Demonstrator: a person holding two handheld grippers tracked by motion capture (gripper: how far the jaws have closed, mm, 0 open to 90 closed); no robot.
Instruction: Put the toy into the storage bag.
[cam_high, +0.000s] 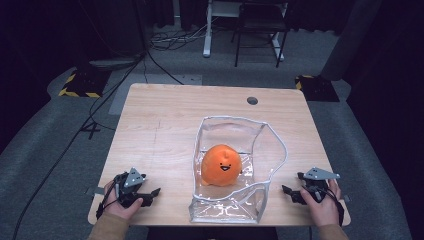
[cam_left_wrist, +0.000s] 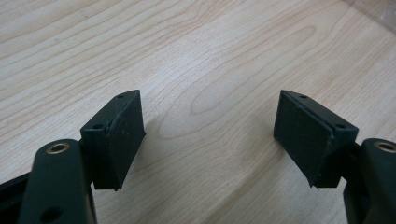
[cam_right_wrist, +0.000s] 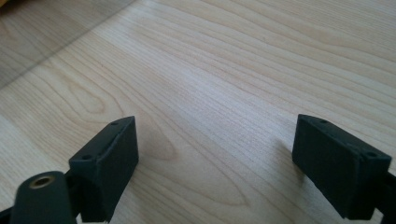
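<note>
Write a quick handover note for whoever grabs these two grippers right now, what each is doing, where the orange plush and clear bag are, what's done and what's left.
Left gripper: open, nothing between its jaws, low over the table at its near left edge.
Right gripper: open, nothing held, near right edge.
Orange plush: sits inside the clear bag at the table's middle.
Done: plush is in the bag.
Left: probably closing the bag; its top stands open.

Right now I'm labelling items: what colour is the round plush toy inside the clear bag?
Orange with a black smiling face, best in the high view.
</note>
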